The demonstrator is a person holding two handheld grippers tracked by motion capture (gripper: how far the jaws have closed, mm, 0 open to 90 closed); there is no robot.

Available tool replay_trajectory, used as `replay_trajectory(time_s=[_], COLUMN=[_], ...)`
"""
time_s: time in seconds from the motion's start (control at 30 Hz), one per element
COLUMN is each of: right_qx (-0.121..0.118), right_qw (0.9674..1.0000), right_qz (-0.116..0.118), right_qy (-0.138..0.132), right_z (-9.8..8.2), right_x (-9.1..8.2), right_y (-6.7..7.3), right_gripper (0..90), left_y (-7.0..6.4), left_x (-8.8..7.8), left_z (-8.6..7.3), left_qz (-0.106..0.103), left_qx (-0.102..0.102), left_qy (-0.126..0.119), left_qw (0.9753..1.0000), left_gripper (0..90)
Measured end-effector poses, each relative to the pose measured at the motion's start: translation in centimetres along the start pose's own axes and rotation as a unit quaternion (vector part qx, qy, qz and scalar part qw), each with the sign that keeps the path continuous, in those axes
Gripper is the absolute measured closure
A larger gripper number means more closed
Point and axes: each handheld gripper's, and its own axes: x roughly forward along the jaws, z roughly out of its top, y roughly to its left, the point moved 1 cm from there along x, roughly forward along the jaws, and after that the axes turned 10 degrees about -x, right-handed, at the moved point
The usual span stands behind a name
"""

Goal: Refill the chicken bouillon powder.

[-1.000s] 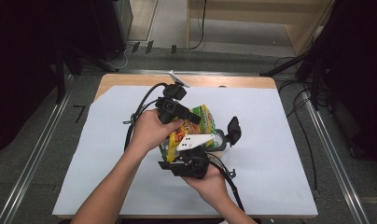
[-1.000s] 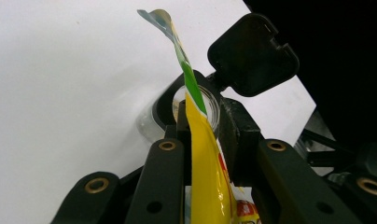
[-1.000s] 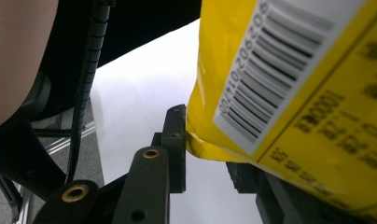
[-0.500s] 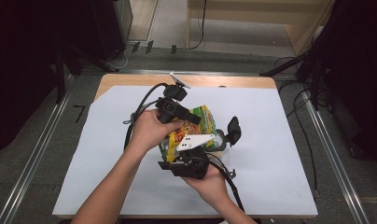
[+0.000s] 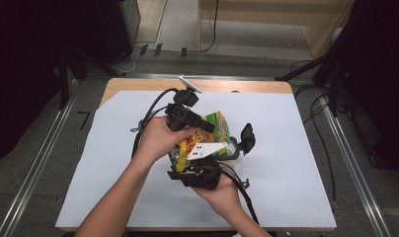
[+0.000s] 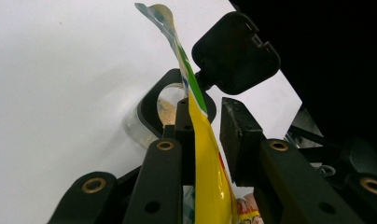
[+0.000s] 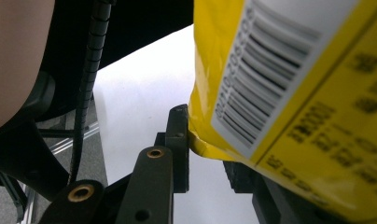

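Both grippers, left (image 5: 215,129) and right (image 5: 201,160), pinch the crinkly yellow snack bag (image 5: 218,129) above the clear black-lidded jar (image 5: 230,147); tilt it slowly, I'd say.

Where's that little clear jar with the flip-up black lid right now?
In the high view the jar stands on the white table cover, right of the yellow packet held between both grippers. The left gripper view shows it just beyond the packet's edge.

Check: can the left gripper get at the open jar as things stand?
Probably not yet: the left gripper has the yellow packet between its jaws, though a gap shows on one side. The jar sits just beyond.
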Motion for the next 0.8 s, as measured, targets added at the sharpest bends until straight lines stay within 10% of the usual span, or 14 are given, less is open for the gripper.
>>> replay_trajectory(time_s=[0.8], right_qx=[0.005], right_qw=[1.0000], right_qz=[0.001], right_qy=[0.000], right_z=[-0.11], right_x=[0.13], right_y=[0.00], right_gripper=[76.2], left_y=[-0.25], left_x=[0.18], left_z=[-0.08], left_qz=[-0.002], left_qx=[-0.004], left_qy=[0.004], left_qw=[1.0000], left_gripper=[77.4])
